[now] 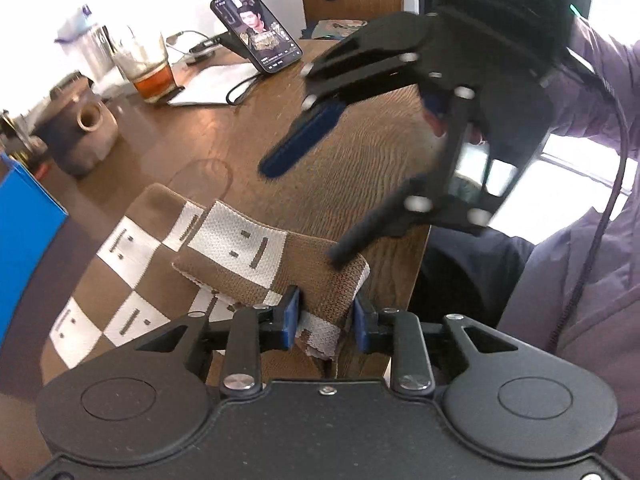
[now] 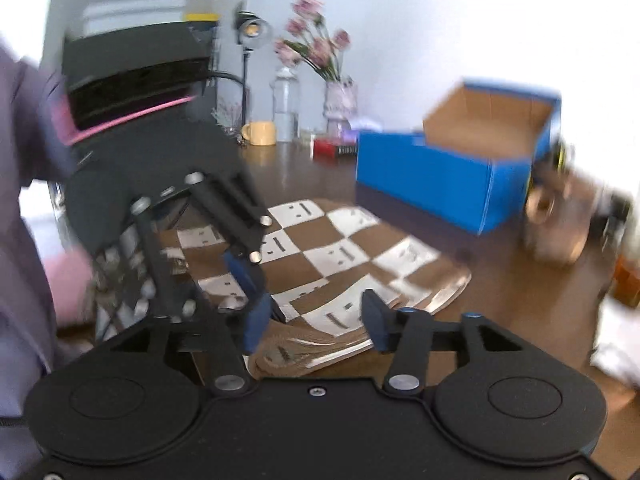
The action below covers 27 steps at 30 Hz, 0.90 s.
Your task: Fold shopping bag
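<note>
Nearest, in the left wrist view: left gripper (image 1: 327,318), jaws clamped on a turned-over edge of the shopping bag (image 1: 132,248), blue pads pressing the knit from both sides. Brown-and-white checkerboard on the bag, each white square carrying small dark dash-and-dot marks; no readable writing. Lying flat on the wooden surface (image 1: 340,160) apart from that raised fold, close to the edge by the person's lilac sleeve (image 1: 580,280). Just above the fold: right gripper (image 1: 302,212), jaws wide apart, nothing between them, lower fingertip close over the folded cloth. From the right wrist view, right gripper (image 2: 316,320) over the bag's near corner, the shopping bag (image 2: 340,256) stretching with its long axis away toward the open blue box (image 2: 420,176). Farther back: a phone (image 1: 256,28) propped on a stand, screen lit, text too small to read; a glass of amber drink (image 1: 148,68); a yellow mug (image 2: 262,133); a red packet (image 2: 334,148), label blurred; pink flowers in a vase (image 2: 340,104).
</note>
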{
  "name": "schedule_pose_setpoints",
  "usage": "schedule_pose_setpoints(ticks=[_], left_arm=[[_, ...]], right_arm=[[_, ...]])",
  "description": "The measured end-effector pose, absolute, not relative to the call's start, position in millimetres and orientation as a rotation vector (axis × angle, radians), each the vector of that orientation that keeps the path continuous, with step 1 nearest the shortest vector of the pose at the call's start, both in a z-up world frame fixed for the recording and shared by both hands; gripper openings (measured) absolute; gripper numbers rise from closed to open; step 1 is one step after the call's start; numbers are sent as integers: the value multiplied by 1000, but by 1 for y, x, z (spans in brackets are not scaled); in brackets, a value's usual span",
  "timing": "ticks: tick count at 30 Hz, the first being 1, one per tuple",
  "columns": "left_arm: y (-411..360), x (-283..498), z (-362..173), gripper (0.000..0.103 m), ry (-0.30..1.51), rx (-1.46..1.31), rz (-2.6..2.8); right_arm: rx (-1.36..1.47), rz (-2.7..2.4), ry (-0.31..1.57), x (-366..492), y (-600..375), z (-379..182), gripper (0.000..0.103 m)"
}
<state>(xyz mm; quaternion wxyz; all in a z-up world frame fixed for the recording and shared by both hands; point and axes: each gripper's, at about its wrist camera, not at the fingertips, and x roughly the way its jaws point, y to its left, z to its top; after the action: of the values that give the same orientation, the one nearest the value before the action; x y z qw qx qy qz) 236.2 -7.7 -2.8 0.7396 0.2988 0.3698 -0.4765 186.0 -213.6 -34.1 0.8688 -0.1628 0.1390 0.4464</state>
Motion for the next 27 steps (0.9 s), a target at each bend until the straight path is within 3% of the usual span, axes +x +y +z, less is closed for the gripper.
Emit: schedule_pose_setpoints(ticks=[14,16,22,23,27], left_arm=[[-3,263,1,25,917,566,-1129],[-3,266,1,25,932,560,-1131],[-5,265,3,25,931,573,-1126],[-7,263,5,25,933,587,-1124],[-4,263,10,26,941,598,-1145]], right_arm=[[-822,1056,71,166,-178,-64,59],[-828,1092,73,172,-174,-65,51],[-737,1164,165,190,-179,-63,41],[-728,1168,177,192,-179,-63,32],[-701,1181,215,197,-181,-62,31]])
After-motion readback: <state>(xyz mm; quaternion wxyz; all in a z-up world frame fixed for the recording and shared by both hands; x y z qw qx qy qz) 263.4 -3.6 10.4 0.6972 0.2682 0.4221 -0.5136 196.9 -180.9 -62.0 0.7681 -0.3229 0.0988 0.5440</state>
